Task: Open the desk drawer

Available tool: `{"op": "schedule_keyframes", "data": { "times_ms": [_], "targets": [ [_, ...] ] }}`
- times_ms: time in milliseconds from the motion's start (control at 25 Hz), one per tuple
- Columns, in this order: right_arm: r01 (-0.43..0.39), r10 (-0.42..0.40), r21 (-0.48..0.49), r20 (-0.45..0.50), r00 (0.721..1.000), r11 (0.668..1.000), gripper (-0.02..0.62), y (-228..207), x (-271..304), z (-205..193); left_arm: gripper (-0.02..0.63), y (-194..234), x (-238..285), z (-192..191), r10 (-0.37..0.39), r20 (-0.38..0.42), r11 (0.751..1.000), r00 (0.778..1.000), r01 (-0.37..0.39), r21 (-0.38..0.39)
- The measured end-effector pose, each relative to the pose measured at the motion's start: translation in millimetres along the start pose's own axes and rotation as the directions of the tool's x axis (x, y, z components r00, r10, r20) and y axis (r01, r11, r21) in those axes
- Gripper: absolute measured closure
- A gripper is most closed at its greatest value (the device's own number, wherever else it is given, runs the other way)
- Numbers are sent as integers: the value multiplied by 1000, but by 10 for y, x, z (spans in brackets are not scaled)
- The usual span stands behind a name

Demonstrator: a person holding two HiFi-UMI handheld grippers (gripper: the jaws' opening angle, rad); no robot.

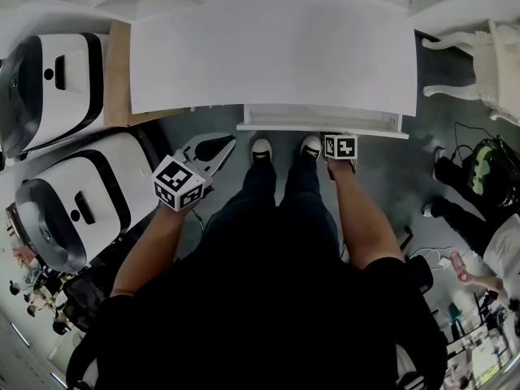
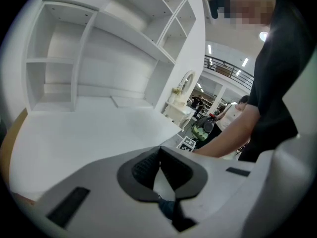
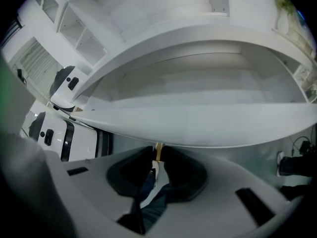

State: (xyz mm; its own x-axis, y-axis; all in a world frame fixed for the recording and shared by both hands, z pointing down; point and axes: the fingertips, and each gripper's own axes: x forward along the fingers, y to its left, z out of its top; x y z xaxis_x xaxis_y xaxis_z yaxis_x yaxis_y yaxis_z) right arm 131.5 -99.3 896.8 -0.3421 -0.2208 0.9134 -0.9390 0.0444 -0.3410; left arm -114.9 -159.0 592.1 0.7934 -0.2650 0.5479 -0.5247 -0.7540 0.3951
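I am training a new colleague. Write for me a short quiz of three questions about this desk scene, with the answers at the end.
1. True or false: the desk drawer is fully closed.
2. Multiple choice: which one has its jaws on the small tan piece just under the drawer's front edge?
A) the left hand-held gripper
B) the right hand-held gripper
C) both
3. Fill in: the jaws of the left hand-held gripper are together and hold ____.

Key: 1 false, it is partly pulled out; 2 B; 3 nothing.
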Motion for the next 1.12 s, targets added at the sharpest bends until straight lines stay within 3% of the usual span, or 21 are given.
{"op": "schedule_keyframes", "data": {
  "times_ms": [1120],
  "targets": [
    [-15, 16, 19, -62, 998, 1000, 523, 237, -153, -1200, 597, -494, 136, -95, -124, -72, 986, 990, 131, 105]
  ]
}}
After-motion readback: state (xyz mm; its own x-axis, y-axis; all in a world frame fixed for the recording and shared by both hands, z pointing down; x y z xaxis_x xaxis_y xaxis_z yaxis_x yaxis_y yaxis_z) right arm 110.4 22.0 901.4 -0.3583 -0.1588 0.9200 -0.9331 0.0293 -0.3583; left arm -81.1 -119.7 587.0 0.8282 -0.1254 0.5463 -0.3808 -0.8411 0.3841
